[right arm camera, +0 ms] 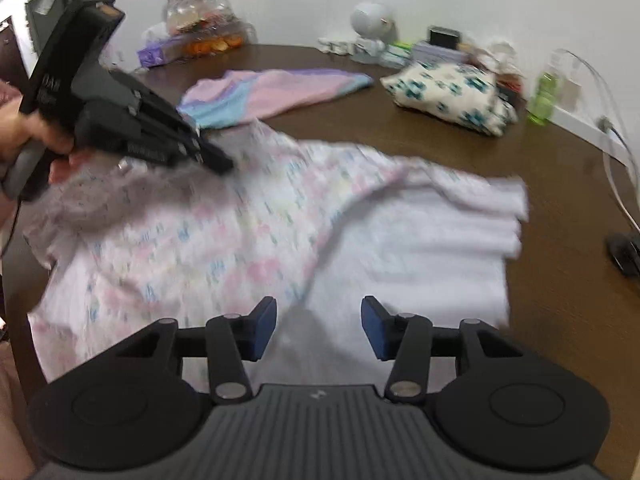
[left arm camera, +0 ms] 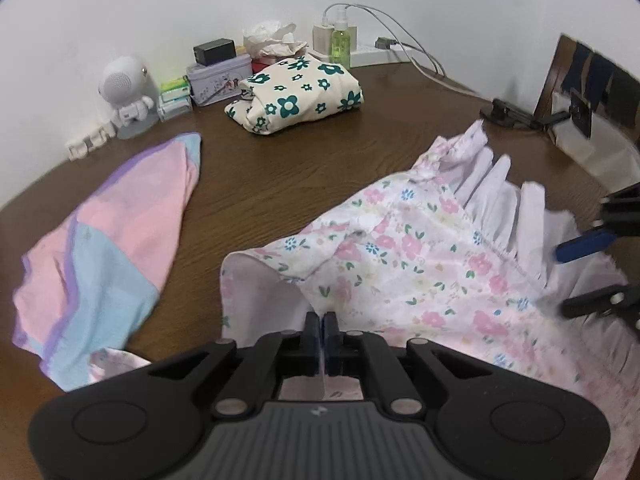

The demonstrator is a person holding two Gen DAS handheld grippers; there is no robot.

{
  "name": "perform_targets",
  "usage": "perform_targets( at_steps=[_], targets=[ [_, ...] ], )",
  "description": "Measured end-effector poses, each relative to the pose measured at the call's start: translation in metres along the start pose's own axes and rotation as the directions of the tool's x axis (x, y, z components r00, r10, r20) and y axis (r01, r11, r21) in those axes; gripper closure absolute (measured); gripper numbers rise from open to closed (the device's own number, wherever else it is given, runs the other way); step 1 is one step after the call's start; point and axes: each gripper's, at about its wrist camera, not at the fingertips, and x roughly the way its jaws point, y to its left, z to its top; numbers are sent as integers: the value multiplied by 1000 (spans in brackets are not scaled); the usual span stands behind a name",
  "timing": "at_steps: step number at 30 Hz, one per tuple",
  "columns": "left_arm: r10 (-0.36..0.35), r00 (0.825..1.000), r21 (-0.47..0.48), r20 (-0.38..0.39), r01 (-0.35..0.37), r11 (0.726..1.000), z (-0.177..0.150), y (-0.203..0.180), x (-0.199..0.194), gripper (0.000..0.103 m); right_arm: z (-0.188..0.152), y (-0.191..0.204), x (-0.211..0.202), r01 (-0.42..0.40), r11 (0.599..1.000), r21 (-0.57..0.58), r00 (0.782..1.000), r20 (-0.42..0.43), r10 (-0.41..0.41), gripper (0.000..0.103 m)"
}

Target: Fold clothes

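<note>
A white garment printed with small pink and blue flowers, edged with a pleated white ruffle (left arm camera: 404, 248), lies spread and rumpled on the dark brown wood-grain surface (left arm camera: 280, 168). The left gripper (left arm camera: 321, 330) has its jaws clenched on a fold of this floral garment at the edge nearest the camera; a thin strip of cloth shows pinched between the dark pads. In the right wrist view the same gripper comes in from the left of the floral garment (right arm camera: 248, 216), held by a hand (right arm camera: 24, 136) on its black handle, its tip down on the cloth.

The right gripper (right arm camera: 319, 326) hangs over the white ruffled part of the floral garment with its jaws released; the blue pads stand apart with cloth below them, not pressed by them. In the left wrist view it shows at the right of the garment, by the ruffle.

Left of the floral garment lies a flat pink, light blue and lilac cloth (left arm camera: 108, 248). Beyond the garment, toward the white wall, sits a folded cream bundle with dark green flowers (left arm camera: 296, 92). Behind that bundle stand a lilac tin (left arm camera: 218, 80), a white astronaut-shaped figure (left arm camera: 126, 92) and a clear spray bottle of green liquid (left arm camera: 341, 42).
</note>
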Motion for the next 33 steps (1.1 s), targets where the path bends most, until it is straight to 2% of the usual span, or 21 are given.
perform_targets(
  at_steps=[3, 5, 7, 10, 12, 15, 17, 22, 25, 27, 28, 29, 33],
  targets=[
    [-15, 1000, -16, 10, 15, 1000, -7, 7, -7, 99, -21, -3, -6, 44, 998, 34, 999, -19, -44, 56],
    [-61, 997, -56, 43, 63, 996, -16, 20, -24, 77, -34, -7, -14, 56, 996, 72, 998, -13, -55, 55],
    [-54, 994, -79, 92, 62, 995, -29, 32, -48, 65, -47, -7, -23, 67, 993, 94, 998, 4, -68, 55],
    [33, 992, -93, 120, -22, 995, -51, 48, -77, 65, -61, -1, -34, 76, 992, 101, 996, 34, -80, 55],
    [112, 990, -102, 89, -103, 989, -64, 57, -82, 64, -64, 3, -36, 84, 993, 85, 995, 49, -89, 55],
    [211, 977, -115, 35, -206, 972, -81, 70, -84, 60, -63, 10, -31, 116, 991, 69, 992, 48, -119, 55],
    [238, 971, -126, 7, -235, 964, -89, 76, -82, 55, -62, 14, -27, 136, 989, 60, 989, 43, -139, 55],
    [214, 977, -189, -21, -214, 958, -100, 99, -69, 53, -72, 21, -31, 143, 986, 89, 989, 31, -146, 55],
    [196, 980, -212, -27, -197, 957, -101, 108, -58, 55, -77, 26, -37, 155, 982, 105, 987, 29, -159, 55],
    [155, 988, -240, -24, -156, 958, -101, 113, -52, 79, -82, 29, -41, 167, 979, 119, 985, 29, -171, 55],
    [129, 991, -258, -23, -130, 957, -102, 114, -50, 103, -84, 31, -43, 173, 977, 126, 983, 30, -179, 55],
    [118, 993, -271, -21, -120, 955, -102, 115, -48, 102, -87, 33, -45, 182, 974, 135, 982, 31, -188, 55],
    [200, 980, -263, -11, -196, 945, -104, 112, -50, 103, -94, 40, -52, 208, 965, 160, 976, 27, -215, 55]
  ],
)
